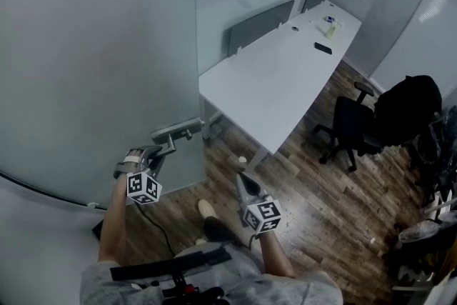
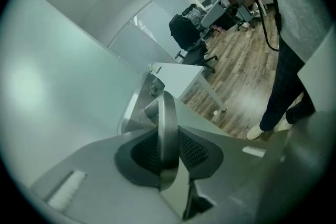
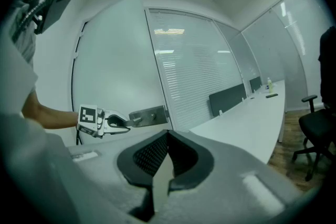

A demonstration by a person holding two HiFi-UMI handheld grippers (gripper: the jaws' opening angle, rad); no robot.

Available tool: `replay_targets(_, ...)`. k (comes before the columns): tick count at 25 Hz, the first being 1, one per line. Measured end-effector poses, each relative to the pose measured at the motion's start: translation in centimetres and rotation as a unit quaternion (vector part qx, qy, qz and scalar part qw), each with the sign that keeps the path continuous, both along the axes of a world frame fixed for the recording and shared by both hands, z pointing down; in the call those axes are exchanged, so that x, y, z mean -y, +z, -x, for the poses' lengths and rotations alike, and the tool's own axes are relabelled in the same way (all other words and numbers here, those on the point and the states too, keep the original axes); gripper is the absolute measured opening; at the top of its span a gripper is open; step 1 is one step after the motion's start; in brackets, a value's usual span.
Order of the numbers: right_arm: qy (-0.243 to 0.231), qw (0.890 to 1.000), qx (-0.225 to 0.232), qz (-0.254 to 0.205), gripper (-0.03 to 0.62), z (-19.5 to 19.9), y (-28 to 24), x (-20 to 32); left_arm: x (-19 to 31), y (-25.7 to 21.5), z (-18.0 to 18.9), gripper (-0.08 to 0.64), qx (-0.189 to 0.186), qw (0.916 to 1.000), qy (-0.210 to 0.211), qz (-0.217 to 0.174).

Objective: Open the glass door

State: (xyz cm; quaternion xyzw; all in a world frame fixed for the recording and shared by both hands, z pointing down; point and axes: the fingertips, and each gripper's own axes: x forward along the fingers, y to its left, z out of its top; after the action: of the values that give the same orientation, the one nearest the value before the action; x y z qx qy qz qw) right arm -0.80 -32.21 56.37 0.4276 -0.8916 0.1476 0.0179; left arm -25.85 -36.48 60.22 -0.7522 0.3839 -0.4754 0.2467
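One stiff lever handle [image 2: 167, 123] on the glass door [image 1: 86, 68] at left is clamped by the left gripper [image 1: 164, 148] jaws (right gripper [image 1: 248, 189] jaws closed on nothing), so the probably heavy pane is best pulled there.

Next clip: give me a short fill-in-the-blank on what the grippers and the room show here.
The left gripper is shut on the metal handle of the ____ door.
The right gripper is shut and holds ____.
The long table is ____.
The office chair beside it is ____.
Missing words: glass; nothing; white; black.
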Motion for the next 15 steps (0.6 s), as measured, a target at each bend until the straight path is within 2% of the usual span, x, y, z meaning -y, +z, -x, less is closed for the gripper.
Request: replay_targets(15, 0.019, 1.0, -0.001, -0.003, 0.002, -2.0, -0.4, -6.3, -5.6, 0.1, -2.7, 0.083, 0.006, 0.9995, 0.032, 0.0)
